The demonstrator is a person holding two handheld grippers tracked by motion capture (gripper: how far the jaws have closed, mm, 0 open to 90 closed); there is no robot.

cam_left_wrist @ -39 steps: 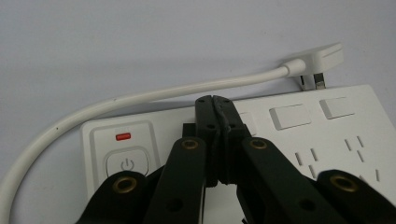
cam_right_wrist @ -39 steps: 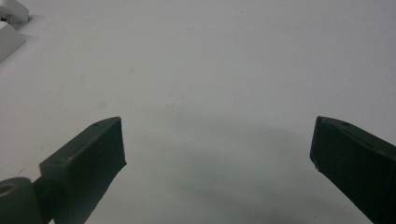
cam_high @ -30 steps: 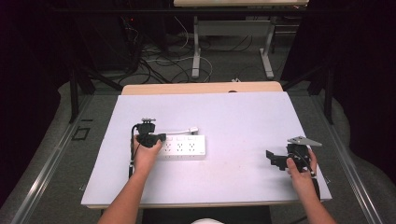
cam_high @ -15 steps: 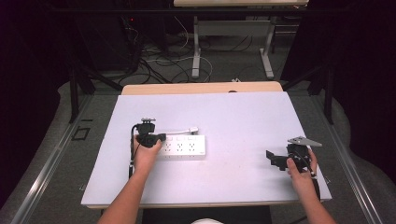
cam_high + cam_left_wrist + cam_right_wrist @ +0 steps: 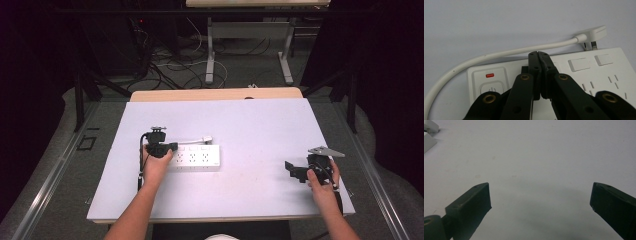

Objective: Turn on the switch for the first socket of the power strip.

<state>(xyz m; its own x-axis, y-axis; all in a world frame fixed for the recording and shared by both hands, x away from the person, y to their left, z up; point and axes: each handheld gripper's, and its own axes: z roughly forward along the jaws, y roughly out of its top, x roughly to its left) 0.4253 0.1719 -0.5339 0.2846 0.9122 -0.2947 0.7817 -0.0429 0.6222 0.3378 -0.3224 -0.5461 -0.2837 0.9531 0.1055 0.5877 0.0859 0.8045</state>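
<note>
Pressing down on the white power strip point(image 5: 194, 158), the left gripper point(image 5: 538, 53) has its two jaws shut flat against each other, with nothing held between them. Their joined tip rests on the strip's top face, just beside the power button point(image 5: 491, 88) and the small red indicator point(image 5: 489, 75). The strip lies on the left half of the table point(image 5: 260, 125), roughly midway between the near and far edges. Its white cord point(image 5: 499, 53) curls along the far side, and the plug point(image 5: 592, 33) lies loose on the table, in no socket.

As a judgement, the work looks early: the strip appears steadied or about to be switched, and no plugging-in has been done. Whether the tip is actually pushing a switch is hard to tell, since the jaws hide the spot they touch.

The right gripper point(image 5: 300, 170) waits near the right edge, well apart from the strip, jaws spread wide over bare table.

The high view gives the layout and the gap between the hands. The left gripper view adds the button, indicator and bare plug prongs, while the right gripper view catches a corner of the strip point(image 5: 429, 140) at its far left.
</note>
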